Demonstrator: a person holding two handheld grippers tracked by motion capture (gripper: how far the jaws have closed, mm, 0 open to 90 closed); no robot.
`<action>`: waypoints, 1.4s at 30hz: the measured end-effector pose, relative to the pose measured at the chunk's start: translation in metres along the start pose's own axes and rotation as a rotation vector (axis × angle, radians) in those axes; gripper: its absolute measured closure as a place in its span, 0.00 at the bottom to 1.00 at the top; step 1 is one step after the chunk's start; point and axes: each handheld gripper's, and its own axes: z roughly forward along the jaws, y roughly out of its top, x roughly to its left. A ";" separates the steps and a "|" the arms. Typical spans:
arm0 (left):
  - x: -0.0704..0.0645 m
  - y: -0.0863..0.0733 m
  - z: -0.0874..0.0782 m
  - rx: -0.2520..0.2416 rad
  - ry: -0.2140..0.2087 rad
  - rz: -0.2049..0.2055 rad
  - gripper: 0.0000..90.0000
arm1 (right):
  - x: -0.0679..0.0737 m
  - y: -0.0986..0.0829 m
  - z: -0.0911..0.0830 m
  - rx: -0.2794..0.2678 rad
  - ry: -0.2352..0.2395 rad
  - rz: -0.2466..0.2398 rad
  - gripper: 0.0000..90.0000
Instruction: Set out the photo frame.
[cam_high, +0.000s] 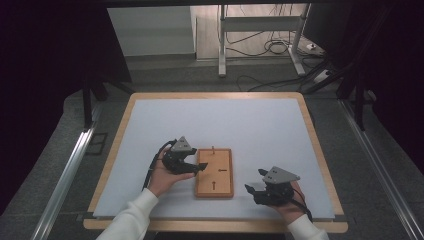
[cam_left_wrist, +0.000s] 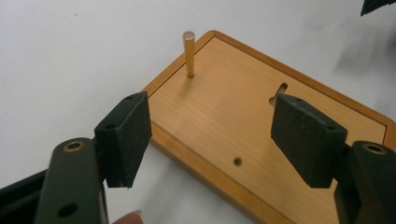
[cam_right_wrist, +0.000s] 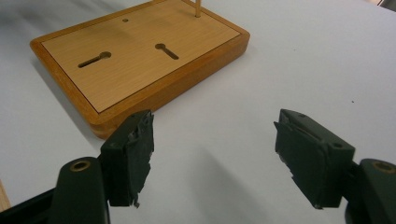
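Wooden board (cam_high: 214, 172) is lying flat on the white surface (cam_high: 215, 125), toward the near edge, between the two hands. A thin brass peg (cam_left_wrist: 189, 53) is standing upright near one short end of the board; in the high view that is the far end (cam_high: 213, 148). Two keyhole-shaped slots (cam_right_wrist: 95, 59) and one small round hole (cam_left_wrist: 237, 161) are showing in the board's top face.

Left gripper (cam_high: 192, 168) is sitting at the board's left long edge, its tips reaching over that edge. In the left gripper view (cam_left_wrist: 212, 135) its jaws are standing spread wide, one pad over the white surface just outside the board, the other over the board's face near a slot; nothing is lying between them. A fingertip (cam_left_wrist: 128, 217) is peeking in at the bottom of that view.

Right gripper (cam_high: 256, 189) is resting on the surface to the right of the board, near but apart from it, closer to the near edge. In the right gripper view (cam_right_wrist: 215, 149) its jaws are also gaping wide over bare white surface, gripping nothing, with the board (cam_right_wrist: 140, 60) lying ahead and to the left. The pad faces are looking frayed at their edges.
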 end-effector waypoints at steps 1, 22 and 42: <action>0.000 0.000 0.000 0.000 0.000 0.000 0.32 | 0.000 0.000 0.000 0.000 0.000 0.000 0.32; -0.002 0.023 0.030 0.050 0.017 0.053 0.36 | 0.005 0.002 -0.006 -0.016 -0.001 0.000 0.31; 0.012 0.028 0.054 0.036 0.014 0.058 0.70 | 0.003 0.001 -0.006 -0.011 -0.007 0.008 0.31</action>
